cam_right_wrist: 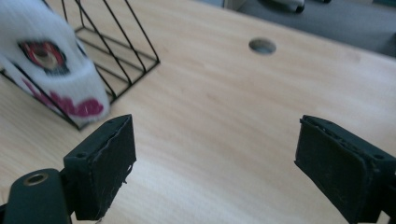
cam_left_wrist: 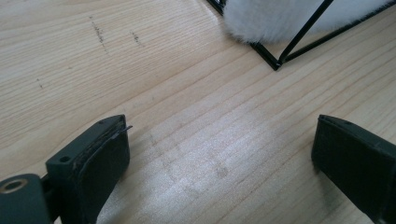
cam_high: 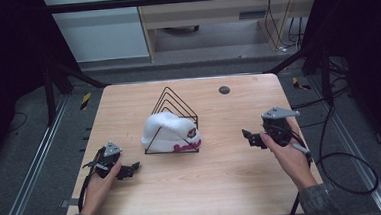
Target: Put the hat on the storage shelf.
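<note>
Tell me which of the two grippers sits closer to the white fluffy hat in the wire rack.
The left gripper: its jaws point at the white fluffy hat in the black wire rack; the right gripper sits farther off.

Wooden table (cam_high: 218,186) bears 1 black wire rack (cam_high: 174,104) holding a white hat (cam_high: 167,131).
</note>
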Tool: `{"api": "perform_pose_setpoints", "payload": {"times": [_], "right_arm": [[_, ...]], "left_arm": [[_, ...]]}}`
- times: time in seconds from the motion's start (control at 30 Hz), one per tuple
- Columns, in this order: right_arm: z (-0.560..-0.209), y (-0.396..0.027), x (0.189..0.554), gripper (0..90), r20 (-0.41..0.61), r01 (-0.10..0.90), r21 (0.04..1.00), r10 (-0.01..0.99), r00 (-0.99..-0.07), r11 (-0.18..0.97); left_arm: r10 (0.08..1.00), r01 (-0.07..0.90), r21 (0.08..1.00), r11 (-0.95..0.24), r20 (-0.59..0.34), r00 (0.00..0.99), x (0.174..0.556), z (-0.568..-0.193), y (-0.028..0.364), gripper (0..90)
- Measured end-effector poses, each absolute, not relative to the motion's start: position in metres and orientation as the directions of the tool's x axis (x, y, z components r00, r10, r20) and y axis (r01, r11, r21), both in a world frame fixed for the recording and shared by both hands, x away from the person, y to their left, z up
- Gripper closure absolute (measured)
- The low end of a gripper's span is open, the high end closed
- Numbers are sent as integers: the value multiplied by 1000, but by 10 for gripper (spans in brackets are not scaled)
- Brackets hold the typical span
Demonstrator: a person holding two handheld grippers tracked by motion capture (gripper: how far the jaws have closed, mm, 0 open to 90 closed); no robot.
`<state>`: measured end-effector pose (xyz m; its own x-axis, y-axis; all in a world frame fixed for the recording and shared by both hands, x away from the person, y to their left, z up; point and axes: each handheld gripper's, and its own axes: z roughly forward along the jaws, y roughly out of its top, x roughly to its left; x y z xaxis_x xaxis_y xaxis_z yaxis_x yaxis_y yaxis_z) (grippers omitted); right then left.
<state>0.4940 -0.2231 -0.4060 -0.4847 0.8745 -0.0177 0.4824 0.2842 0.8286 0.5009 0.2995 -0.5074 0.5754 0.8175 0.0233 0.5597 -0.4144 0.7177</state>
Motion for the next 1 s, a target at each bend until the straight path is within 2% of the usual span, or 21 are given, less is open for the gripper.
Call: {"api": "perform_pose_setpoints", "payload": {"times": [0.2, 0.5, 1.0], "right_arm": [[-445, -228, 486, 127, 5, 537, 795, 882, -470, 282], [-481, -223, 489, 134, 20, 584, 762, 891, -454, 281], [-500, -200, 500, 139, 27, 611, 742, 898, -439, 276]], "left_arm": [[821, 562, 717, -412, 25, 570, 500, -508, 300, 27], [820, 562, 716, -414, 24, 572, 500, -508, 299, 15], [819, 561, 715, -417, 27, 574, 499, -508, 300, 13]]}}
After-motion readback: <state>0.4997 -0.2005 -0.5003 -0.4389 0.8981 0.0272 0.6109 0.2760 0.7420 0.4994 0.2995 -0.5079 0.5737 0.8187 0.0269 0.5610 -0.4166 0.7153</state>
